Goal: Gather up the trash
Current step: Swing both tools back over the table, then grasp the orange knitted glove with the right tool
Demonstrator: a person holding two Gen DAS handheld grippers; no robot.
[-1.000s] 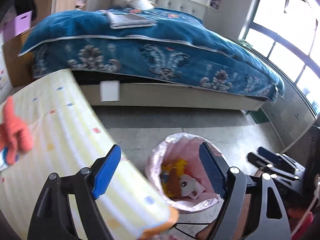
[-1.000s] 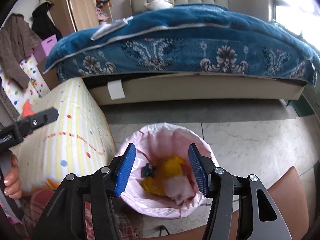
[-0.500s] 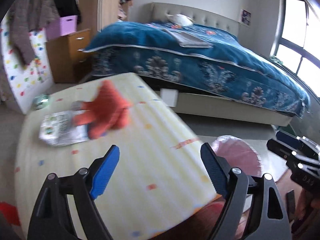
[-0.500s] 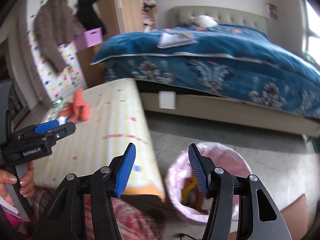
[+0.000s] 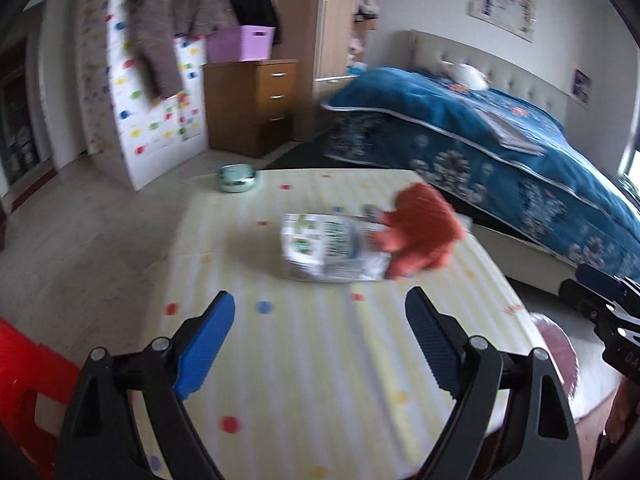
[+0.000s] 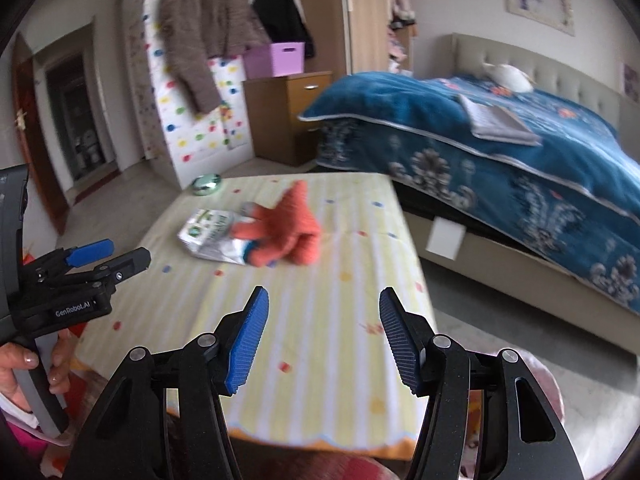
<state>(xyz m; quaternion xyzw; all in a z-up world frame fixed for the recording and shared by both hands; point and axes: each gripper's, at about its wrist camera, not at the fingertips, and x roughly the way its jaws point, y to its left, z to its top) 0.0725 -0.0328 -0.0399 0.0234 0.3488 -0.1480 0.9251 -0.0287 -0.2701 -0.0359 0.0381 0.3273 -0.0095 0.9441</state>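
A crumpled white printed wrapper (image 5: 328,250) lies on the yellow striped table (image 5: 320,360), with an orange knitted toy (image 5: 420,236) resting against its right side. Both show in the right wrist view too: the wrapper (image 6: 208,236) and the toy (image 6: 288,228). My left gripper (image 5: 320,340) is open and empty above the table's near part, short of the wrapper. My right gripper (image 6: 322,336) is open and empty over the table's near right edge. The pink-lined trash bin (image 5: 560,348) sits on the floor right of the table, mostly hidden.
A small green round tin (image 5: 237,178) sits at the table's far left corner. A red stool (image 5: 24,384) stands at the left. A bed with a blue cover (image 6: 500,152) lies beyond the table, a wooden drawer unit (image 5: 250,104) behind.
Both grippers have swung left, away from the trash bin, and now face the table with the wrapper and toy. Both stayed open and empty.
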